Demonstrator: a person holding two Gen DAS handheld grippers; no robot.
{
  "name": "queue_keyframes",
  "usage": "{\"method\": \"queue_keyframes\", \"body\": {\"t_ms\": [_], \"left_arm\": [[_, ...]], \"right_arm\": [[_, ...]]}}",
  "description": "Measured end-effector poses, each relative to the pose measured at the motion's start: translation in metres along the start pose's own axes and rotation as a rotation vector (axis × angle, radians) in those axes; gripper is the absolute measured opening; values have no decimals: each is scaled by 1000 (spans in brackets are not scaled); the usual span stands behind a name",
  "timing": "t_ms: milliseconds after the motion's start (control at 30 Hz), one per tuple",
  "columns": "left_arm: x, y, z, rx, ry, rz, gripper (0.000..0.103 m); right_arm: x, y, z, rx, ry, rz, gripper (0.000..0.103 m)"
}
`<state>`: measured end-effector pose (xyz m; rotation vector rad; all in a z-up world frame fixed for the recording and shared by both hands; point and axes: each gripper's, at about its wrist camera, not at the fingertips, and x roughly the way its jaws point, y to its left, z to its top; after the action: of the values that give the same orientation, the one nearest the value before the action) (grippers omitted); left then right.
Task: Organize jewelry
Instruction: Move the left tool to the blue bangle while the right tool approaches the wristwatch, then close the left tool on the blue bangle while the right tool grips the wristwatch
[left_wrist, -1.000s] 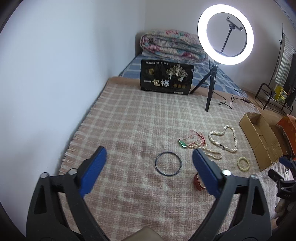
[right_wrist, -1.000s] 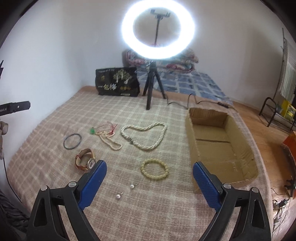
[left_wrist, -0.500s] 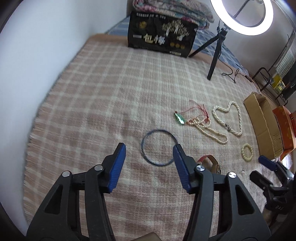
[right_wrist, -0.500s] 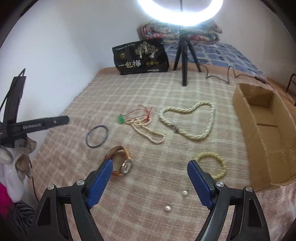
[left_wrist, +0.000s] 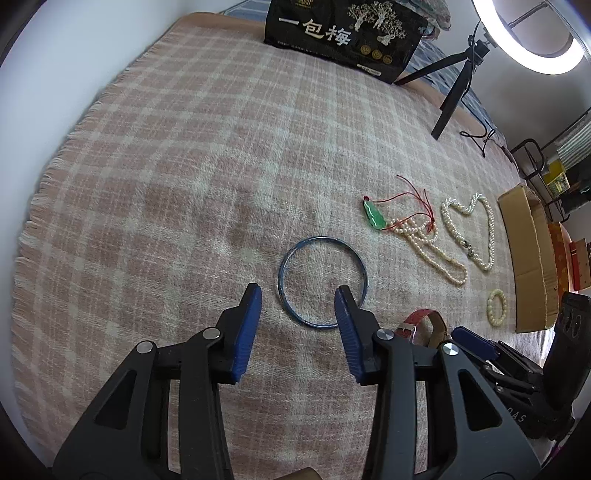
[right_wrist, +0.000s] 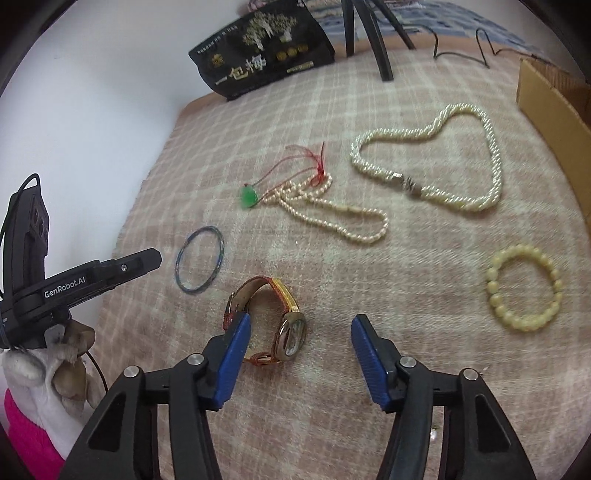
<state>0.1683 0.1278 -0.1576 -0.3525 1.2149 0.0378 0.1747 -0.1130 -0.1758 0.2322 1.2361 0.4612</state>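
While both jaws gape empty, left gripper (left_wrist: 297, 301) straddles the bangle's (left_wrist: 322, 282) rim.

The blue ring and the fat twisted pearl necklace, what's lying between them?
In the right wrist view, between the blue ring and the twisted pearl necklace lies the thin pearl strand with its green pendant.

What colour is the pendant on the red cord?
Green. The pendant shows best in the left wrist view.

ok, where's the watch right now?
Right wrist view: the watch lies on the blanket, just ahead of the right hand-held gripper, against its left finger, with the blue bangle beyond it to the left.
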Motion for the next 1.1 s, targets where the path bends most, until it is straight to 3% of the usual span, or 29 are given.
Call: {"method": "queue_keyframes", "body": {"t_ms": [233,333,733,1100], "left_arm": [[14,1,8,-7,19,18,36],[20,1,10,-9,26,29,36],[37,5,12,-4,35,61,30],[43,0,15,26,13,105,6]], "right_arm": [[6,11,-1,-43,9,-16,60],[9,12,-1,-53,20,-28,51],[20,23,-1,-120,19,-88,49],[21,23,-3,-173,5,-138,32]]}}
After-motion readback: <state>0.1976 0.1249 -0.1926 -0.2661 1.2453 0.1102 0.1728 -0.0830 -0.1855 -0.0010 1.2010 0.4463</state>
